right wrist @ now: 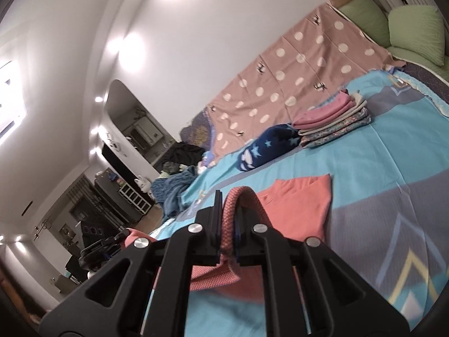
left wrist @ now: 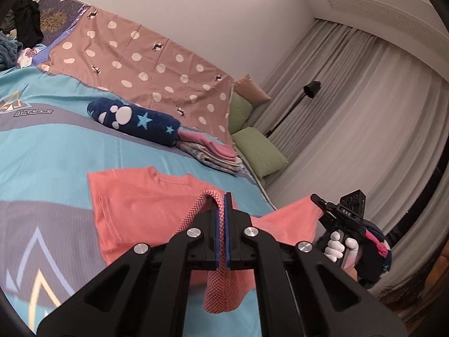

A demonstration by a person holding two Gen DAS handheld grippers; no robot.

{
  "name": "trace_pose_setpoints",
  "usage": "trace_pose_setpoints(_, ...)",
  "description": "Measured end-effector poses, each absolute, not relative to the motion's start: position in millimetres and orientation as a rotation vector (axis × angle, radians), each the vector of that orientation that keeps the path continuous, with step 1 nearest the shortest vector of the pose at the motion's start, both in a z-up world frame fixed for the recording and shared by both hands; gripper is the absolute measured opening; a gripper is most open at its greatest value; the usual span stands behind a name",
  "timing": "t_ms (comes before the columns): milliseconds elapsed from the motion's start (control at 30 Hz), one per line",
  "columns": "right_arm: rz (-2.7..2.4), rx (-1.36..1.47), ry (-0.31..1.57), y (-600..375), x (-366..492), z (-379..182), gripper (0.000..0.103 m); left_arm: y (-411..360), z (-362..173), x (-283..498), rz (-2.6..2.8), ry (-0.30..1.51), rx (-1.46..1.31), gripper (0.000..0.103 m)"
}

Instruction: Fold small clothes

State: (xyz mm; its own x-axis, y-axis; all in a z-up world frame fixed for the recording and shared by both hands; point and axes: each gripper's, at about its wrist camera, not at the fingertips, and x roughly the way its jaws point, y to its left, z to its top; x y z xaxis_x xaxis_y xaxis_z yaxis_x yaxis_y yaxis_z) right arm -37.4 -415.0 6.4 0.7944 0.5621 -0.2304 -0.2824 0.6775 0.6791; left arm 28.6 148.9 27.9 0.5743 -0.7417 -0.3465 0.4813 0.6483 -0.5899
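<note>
Both the left gripper [left wrist: 224, 205] and right gripper [right wrist: 228, 205] pinched folds of the coral shirt [left wrist: 134, 196] lifted above the bed [left wrist: 50, 151].

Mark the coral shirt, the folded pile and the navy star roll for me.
coral shirt [left wrist: 146, 196], left wrist view, flat body panel below the collar.
folded pile [right wrist: 334, 123], right wrist view, stacked edges under the pink top piece.
navy star roll [left wrist: 134, 120], left wrist view, middle of the roll by the paw print.
</note>
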Motion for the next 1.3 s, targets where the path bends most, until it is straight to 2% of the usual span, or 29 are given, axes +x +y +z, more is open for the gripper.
trace_pose_setpoints(200, 0.394, 0.688, 0.625, -408, 71, -43, 0.009, 142, -23, 124, -0.612, 0.767, -0.454, 0.002)
trace_pose_setpoints(367, 0.273, 0.641, 0.783, -402, 122, -96, 0.023, 156, -82, 172, -0.474, 0.894, -0.475, 0.003)
trace_pose_setpoints(433, 0.264, 0.612, 0.807, -402, 123, -106, 0.033, 162, -86, 171, -0.478, 0.896, -0.479, 0.003)
trace_pose_setpoints(500, 0.268, 0.582, 0.818, -404, 119, -107, 0.038, 162, -83, 163, -0.494, 0.898, -0.450, 0.012)
trace_pose_setpoints(633, 0.274, 0.535, 0.822, -406, 105, -100, 0.039, 155, -75, 141, -0.544, 0.892, -0.402, 0.032)
trace_pose_setpoints(700, 0.280, 0.503, 0.828, -404, 94, -96, 0.039, 150, -74, 129, -0.553, 0.896, -0.350, 0.034)
trace_pose_setpoints(733, 0.286, 0.489, 0.831, -402, 91, -95, 0.038, 146, -74, 126, -0.552, 0.906, -0.322, 0.034)
trace_pose_setpoints(767, 0.298, 0.466, 0.833, -399, 86, -95, 0.034, 143, -76, 123, -0.550, 0.917, -0.298, 0.034)
trace_pose_setpoints(800, 0.307, 0.450, 0.835, -397, 83, -94, 0.018, 139, -79, 122, -0.543, 0.932, -0.265, 0.033)
trace_pose_setpoints(833, 0.314, 0.436, 0.842, -395, 81, -94, 0.008, 135, -81, 121, -0.537, 0.944, -0.232, 0.019)
trace_pose_setpoints(867, 0.315, 0.432, 0.847, -393, 80, -94, 0.007, 132, -82, 121, -0.536, 0.957, -0.212, 0.005)
trace_pose_setpoints(1133, 0.362, 0.580, 0.760, -405, 87, -68, 0.005, 134, -48, 130, -0.566, 0.861, -0.276, 0.005)
trace_pose_setpoints(1300, 0.312, 0.638, 0.733, -415, 136, -60, 0.005, 138, -34, 186, -0.481, 0.800, -0.365, 0.005)
